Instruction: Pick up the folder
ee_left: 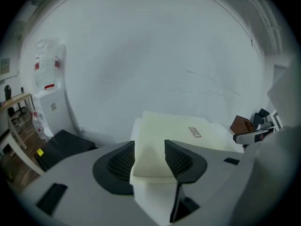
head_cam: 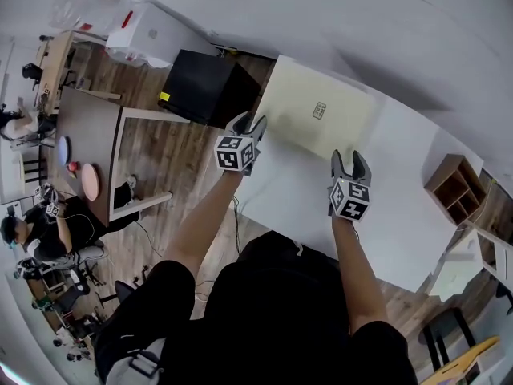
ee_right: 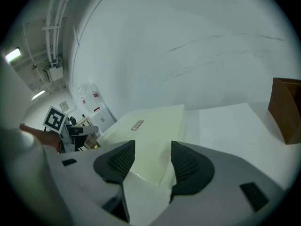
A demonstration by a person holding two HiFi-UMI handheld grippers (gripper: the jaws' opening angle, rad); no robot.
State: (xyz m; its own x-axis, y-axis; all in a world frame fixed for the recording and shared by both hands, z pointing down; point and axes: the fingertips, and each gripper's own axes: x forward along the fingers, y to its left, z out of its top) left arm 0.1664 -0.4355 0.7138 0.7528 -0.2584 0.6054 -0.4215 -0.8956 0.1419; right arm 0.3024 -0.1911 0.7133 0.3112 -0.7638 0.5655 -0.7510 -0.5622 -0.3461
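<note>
Left gripper [ee_left: 149,145] gapes — folder [ee_left: 164,128] label [ee_left: 194,132] unreadable

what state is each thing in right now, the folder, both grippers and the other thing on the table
folder, closed, lying flat on the white table, not lifted
left gripper, open, jaws apart at the folder's near left corner, nothing clamped
right gripper, open, jaws apart at the folder's near right corner, nothing clamped
wooden shelf box, standing at the table's right end, apart from the folder
</note>
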